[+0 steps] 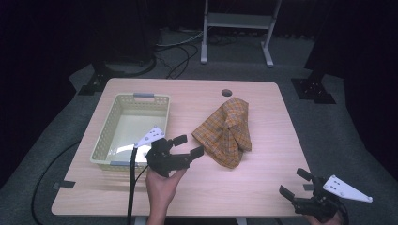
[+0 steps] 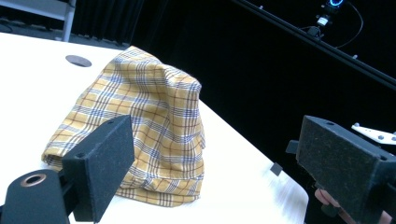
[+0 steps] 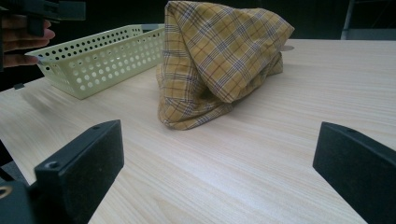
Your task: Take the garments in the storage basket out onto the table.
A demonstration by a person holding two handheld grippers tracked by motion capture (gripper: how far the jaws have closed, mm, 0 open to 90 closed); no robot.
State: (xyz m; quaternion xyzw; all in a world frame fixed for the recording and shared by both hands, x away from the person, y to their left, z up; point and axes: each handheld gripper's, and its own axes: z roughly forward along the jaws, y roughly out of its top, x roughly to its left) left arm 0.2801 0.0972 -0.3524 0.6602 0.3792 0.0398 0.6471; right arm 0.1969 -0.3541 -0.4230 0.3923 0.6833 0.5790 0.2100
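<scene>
We judged the plaid cloth (image 1: 226,132) to be light, soft and limp, likely to sag and slide out of a shallow pinch, so a raised fold or the bunched near edge looked the safest place to take it. It lay heaped on the table (image 1: 197,187), right of the pale perforated basket (image 1: 104,136) and apart from it. Our left gripper (image 1: 188,146) hovered just beside the cloth's near left edge, jaws spread wide with nothing between them, pointing toward it. Our right gripper (image 1: 296,183) sat well apart at the table's near right corner, jaws likewise wide and empty, facing the cloth across bare wood.
</scene>
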